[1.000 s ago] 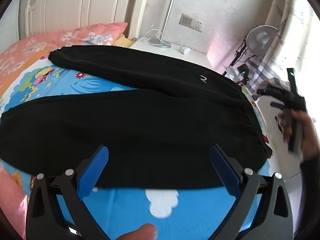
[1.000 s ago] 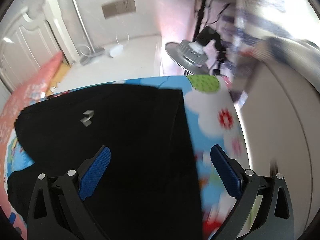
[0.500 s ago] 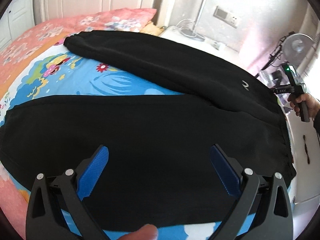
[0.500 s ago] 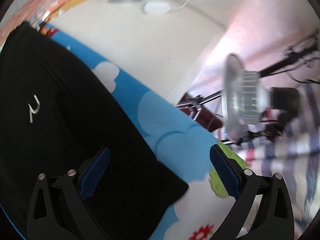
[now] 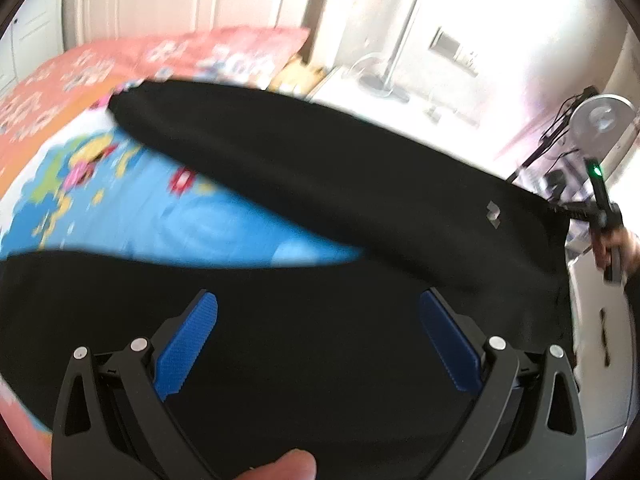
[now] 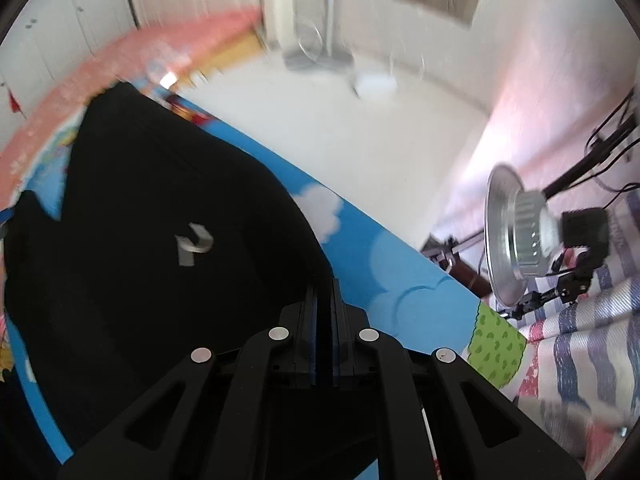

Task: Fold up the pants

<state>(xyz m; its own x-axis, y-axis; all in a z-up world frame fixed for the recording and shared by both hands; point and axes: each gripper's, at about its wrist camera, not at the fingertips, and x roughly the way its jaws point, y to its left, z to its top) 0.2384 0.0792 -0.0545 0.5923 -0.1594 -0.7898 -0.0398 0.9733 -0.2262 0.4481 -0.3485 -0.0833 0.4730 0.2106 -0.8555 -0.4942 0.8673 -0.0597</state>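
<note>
Black pants (image 5: 320, 208) lie spread on a blue cartoon bedsheet (image 5: 160, 208), legs to the left, waist to the right, a small silver logo (image 5: 494, 214) near the waist. My left gripper (image 5: 318, 340) is open and empty, hovering over the near leg. My right gripper (image 6: 324, 292) is shut on the far waist corner of the pants (image 6: 180, 220). It also shows in the left wrist view (image 5: 560, 210) at the waist's far right corner.
A pink floral pillow (image 5: 200, 56) lies at the head of the bed. A white bedside surface (image 6: 360, 120) holds a lamp base and cable. A silver studio light (image 6: 516, 236) and a striped cloth (image 6: 580, 340) stand at the right.
My right gripper has closed from open onto the far waist corner. My left gripper has moved forward over the near leg and stays open.
</note>
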